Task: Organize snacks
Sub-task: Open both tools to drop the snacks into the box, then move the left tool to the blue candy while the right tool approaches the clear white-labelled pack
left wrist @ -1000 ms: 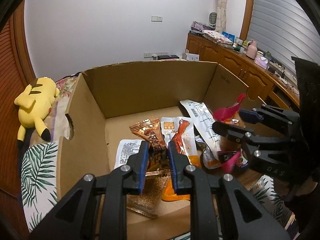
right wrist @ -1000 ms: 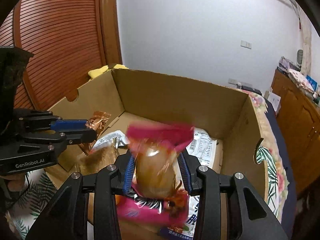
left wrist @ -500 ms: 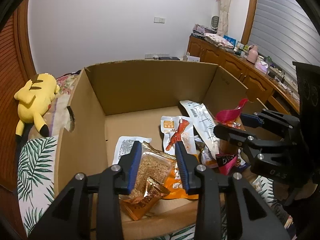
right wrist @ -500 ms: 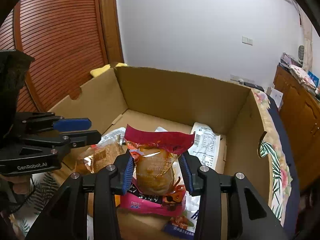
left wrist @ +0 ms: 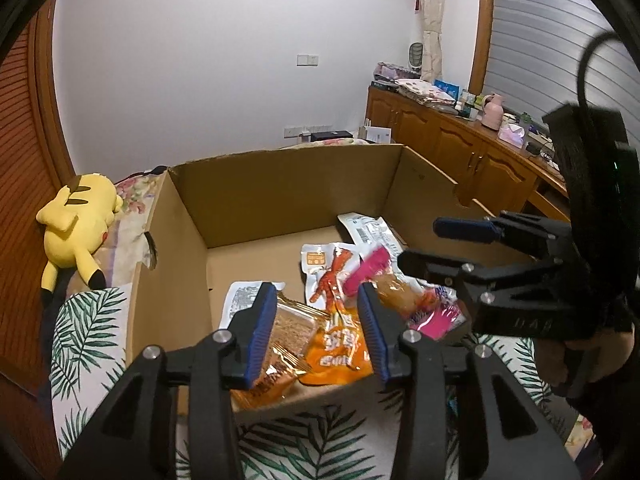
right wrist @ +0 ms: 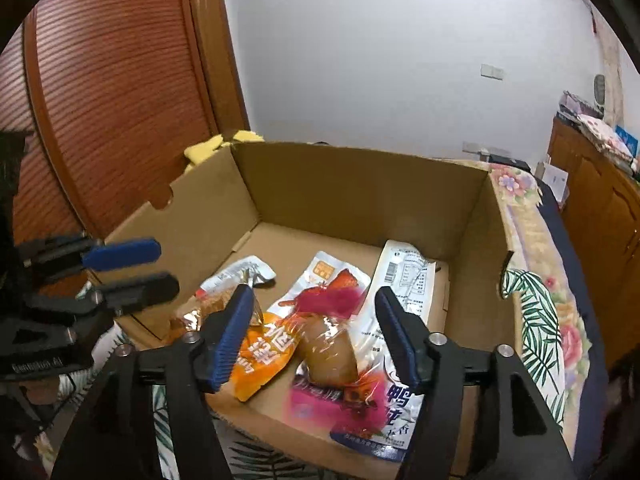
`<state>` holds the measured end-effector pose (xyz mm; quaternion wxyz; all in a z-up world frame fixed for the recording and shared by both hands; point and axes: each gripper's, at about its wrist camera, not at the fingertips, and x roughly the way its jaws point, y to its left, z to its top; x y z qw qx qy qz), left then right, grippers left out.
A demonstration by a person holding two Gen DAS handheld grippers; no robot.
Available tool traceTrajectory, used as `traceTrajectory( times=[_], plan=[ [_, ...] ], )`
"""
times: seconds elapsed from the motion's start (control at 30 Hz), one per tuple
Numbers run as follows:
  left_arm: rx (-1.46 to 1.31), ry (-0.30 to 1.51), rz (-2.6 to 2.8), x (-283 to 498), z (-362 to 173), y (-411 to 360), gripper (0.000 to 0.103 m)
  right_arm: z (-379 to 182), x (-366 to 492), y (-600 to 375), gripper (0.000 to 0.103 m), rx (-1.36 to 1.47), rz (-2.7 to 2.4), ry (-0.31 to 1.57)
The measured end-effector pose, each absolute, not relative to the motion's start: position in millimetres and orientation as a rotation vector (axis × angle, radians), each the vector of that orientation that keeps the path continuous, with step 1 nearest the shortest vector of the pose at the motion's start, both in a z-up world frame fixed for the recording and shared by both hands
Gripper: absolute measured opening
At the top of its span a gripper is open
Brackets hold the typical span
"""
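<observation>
Both grippers now empty, where half a second ago each gripped a packet. Left gripper (left wrist: 317,322): fingers spread, hanging above the box's near edge; the brown crumbly snack packet (left wrist: 282,344) it had pinched now lies on the box floor at the near left, partly over a white sachet (left wrist: 240,300). Beside it, an orange pouch (left wrist: 340,346), then a clear packet with a red snack (left wrist: 330,276). Right gripper (right wrist: 316,334): fingers also wide apart, and the pink-wrapped packet (right wrist: 330,350) has dropped out of them onto a blue-and-white pouch (right wrist: 394,412) near the front wall, blurred in the left view, so possibly not yet settled. A long white packet (right wrist: 404,280) lies toward the right wall. Judgement: two more snacks delivered; both tools free for the next pick. Around: cardboard box (left wrist: 280,184) sits on a leaf-print cloth (left wrist: 80,332); yellow plush toy (left wrist: 76,220) left of it, well apart. Obstruction: the two grippers hang close over the front of the box and could knock together; the loose heap is piling up at the near edge.
</observation>
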<state>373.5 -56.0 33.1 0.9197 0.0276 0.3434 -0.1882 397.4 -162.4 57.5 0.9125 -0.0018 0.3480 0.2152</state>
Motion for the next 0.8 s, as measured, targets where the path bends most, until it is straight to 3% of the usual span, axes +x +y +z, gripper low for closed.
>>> traceTrajectory(
  times=[0.43,0.8],
  plan=[
    [0.087,0.665,-0.418,318.0,48.3,-64.1,0.043,82.4,309.6,-197.6,0.066,-0.067,0.427,0.622],
    [0.109,0.695,-0.479,271.9,23.4,-84.2,0.043,14.6,280.2,-240.4,0.062,-0.06,0.342,0.764]
  ],
)
